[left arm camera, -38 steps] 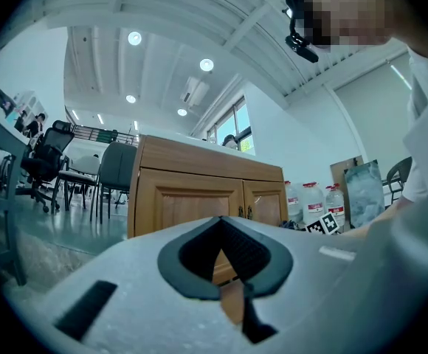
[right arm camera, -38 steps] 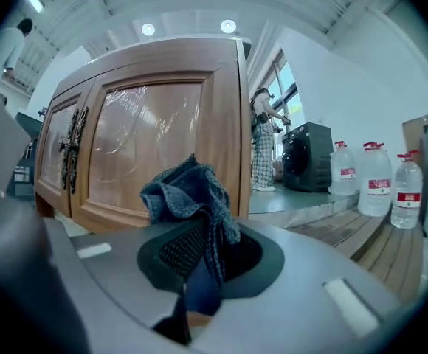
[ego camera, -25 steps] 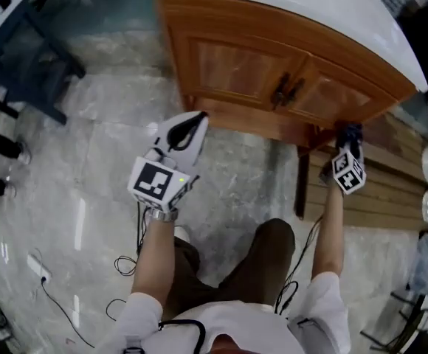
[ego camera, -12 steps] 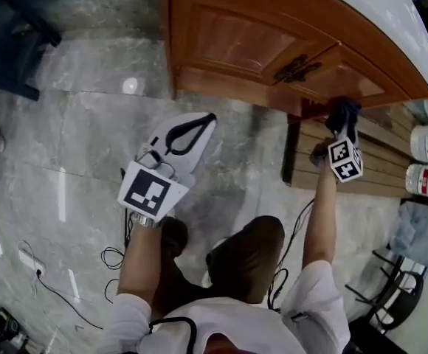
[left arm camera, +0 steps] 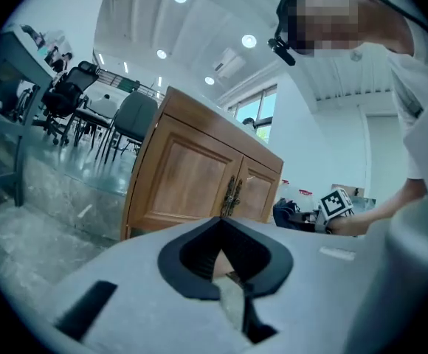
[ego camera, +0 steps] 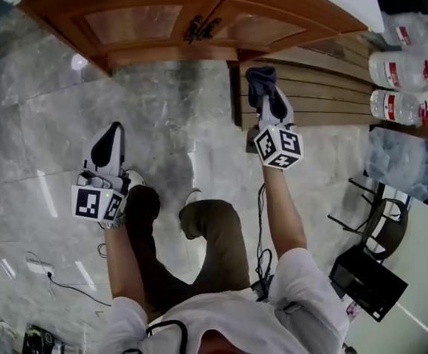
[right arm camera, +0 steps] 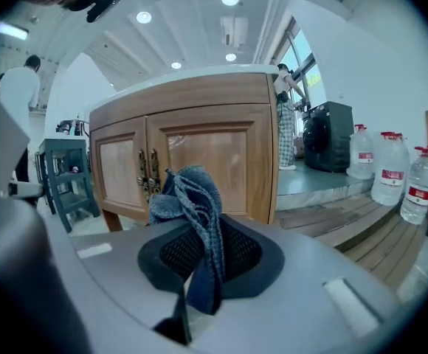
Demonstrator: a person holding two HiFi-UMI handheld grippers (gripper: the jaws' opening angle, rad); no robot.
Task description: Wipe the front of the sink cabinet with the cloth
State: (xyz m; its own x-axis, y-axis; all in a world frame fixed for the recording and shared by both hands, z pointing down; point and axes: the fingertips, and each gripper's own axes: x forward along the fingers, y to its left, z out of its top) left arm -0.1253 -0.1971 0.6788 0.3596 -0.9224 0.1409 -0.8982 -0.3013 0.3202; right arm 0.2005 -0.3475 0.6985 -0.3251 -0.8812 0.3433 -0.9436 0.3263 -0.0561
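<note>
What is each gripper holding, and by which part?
The right gripper pinches the blue cloth by its lower folds, bunched top free. The left gripper is shut, holding nothing.

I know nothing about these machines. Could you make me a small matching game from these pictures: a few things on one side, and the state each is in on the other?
Things:
1. cloth
2. left claw
3. cabinet doors
4. water bottles

States:
A. closed, made of wood
B. shut, with nothing in it
C. standing upright, with red labels
D. pinched in the right claw

Pairs: 1-D, 2-B, 3-A, 4-C
</note>
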